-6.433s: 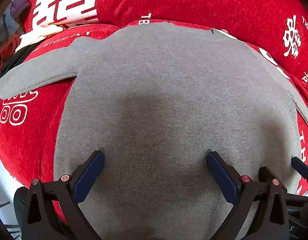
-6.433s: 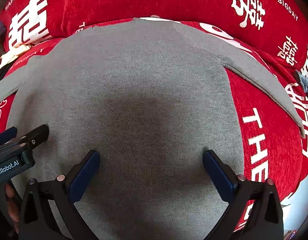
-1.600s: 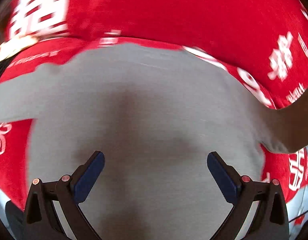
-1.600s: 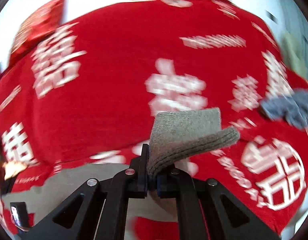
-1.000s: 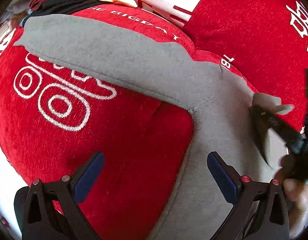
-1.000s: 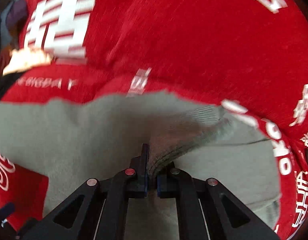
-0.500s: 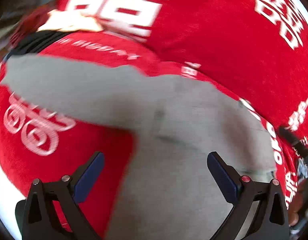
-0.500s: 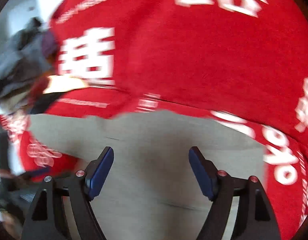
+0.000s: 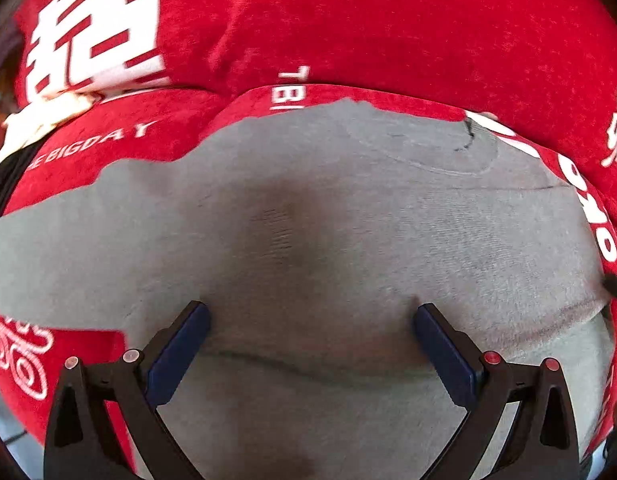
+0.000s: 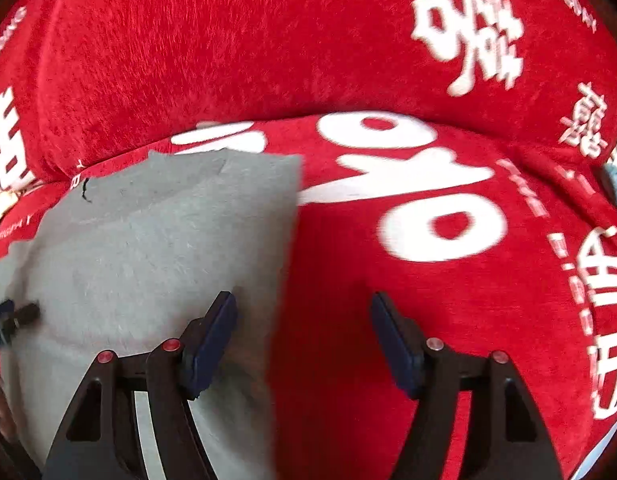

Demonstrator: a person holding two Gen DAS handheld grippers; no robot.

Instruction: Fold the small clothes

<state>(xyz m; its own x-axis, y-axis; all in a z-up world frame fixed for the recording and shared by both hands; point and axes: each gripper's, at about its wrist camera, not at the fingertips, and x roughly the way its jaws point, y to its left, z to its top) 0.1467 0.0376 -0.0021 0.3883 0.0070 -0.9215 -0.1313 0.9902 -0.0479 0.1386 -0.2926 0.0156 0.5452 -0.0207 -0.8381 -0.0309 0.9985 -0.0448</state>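
Observation:
A grey knit sweater (image 9: 348, 232) lies flat on a red cloth with white characters (image 9: 388, 40). Its right sleeve is folded in across the body, with the cuff edge running across the lower front (image 9: 548, 312). Its left sleeve (image 9: 36, 248) stretches out to the left. My left gripper (image 9: 308, 344) is open and empty above the sweater's body. In the right wrist view the sweater (image 10: 148, 248) ends in a straight folded right edge. My right gripper (image 10: 304, 332) is open and empty above that edge, half over the red cloth (image 10: 448, 300).
A cream and dark pile of other clothes (image 9: 24, 128) lies at the far left edge of the red cloth. A bluish garment (image 10: 616, 188) shows at the far right. The red cloth rises into a cushion-like back (image 10: 268, 40) behind the sweater.
My right gripper carried the right sleeve cuff over the body, let go and opened, then swung right to the folded edge. My left gripper swung from the left sleeve back over the body.

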